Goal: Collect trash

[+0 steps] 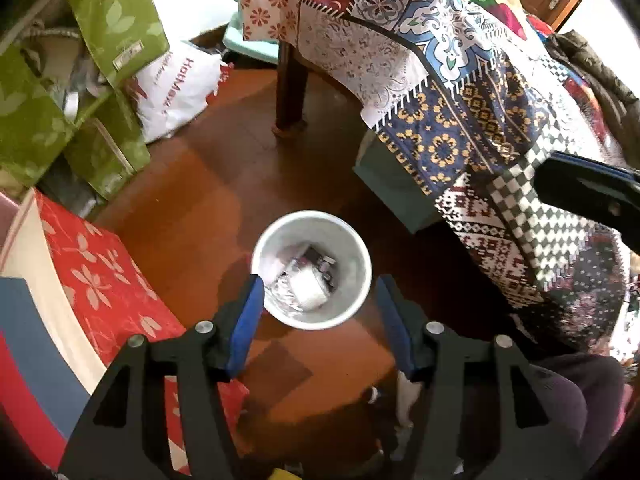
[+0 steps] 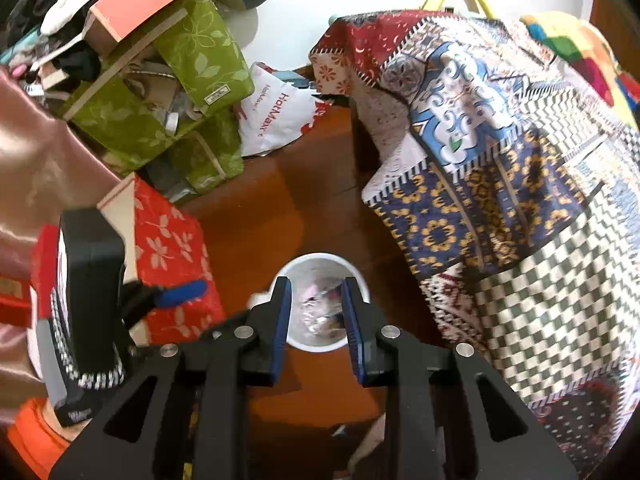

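The white bin (image 1: 311, 268) stands on the floor (image 1: 208, 200), trash (image 1: 304, 284) inside. Left gripper (image 1: 318, 300) fingers are wide and empty above it. Right gripper (image 2: 316, 300) fingers are narrower, empty. The bench cloth (image 1: 460, 120) hangs at 2 o'clock.

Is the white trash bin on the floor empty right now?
No, the white bin on the wooden floor already holds crumpled paper and wrappers.

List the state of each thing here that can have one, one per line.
Left gripper: open, empty, above the bin.
Right gripper: open, empty, above the bin.
White bin: upright, uncovered, trash inside.
Patchwork cloth: draped over the table.
Green boxes: stacked, tilted.
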{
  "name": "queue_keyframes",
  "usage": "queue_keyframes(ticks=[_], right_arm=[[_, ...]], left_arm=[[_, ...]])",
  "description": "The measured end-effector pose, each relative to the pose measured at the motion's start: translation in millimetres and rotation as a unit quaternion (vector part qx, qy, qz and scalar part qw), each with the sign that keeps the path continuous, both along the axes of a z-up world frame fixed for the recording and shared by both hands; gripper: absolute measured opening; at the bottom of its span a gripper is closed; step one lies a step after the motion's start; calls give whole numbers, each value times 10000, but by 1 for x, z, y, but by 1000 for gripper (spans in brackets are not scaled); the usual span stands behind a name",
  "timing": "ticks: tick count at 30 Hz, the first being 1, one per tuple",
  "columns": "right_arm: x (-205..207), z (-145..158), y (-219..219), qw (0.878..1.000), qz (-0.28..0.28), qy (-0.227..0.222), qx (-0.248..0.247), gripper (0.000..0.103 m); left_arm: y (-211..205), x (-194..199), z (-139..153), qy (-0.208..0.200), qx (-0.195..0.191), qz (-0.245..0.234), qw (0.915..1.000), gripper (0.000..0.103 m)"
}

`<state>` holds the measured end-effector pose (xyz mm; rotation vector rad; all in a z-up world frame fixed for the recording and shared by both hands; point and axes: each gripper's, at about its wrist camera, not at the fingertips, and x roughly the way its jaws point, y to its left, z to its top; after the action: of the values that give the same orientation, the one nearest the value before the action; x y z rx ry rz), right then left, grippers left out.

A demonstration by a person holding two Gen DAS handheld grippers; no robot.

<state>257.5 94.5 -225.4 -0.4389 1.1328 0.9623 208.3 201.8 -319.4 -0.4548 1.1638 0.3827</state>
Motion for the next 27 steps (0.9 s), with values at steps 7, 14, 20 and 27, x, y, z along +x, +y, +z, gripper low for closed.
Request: queue_keyframes(ticks=[7,14,20,27], right_arm=[[-13,28,-25,9995,18,-244,186,24],[-43,78,-70,9960,-84,-565,691,25],[-79,137,-122,9820,-392,-1305,1310,57],[-122,195,-179,9546,-1137,-2187,1670,60]], left_arm=[[-6,-10,37,-326,197,111,9992,57],[-32,-40,124,-1102,782,-34,9908,57],[-66,-74,197,-1870,1264,-138,9741,58],[-120,-117,264,-2825,1399,-506,9477,65]])
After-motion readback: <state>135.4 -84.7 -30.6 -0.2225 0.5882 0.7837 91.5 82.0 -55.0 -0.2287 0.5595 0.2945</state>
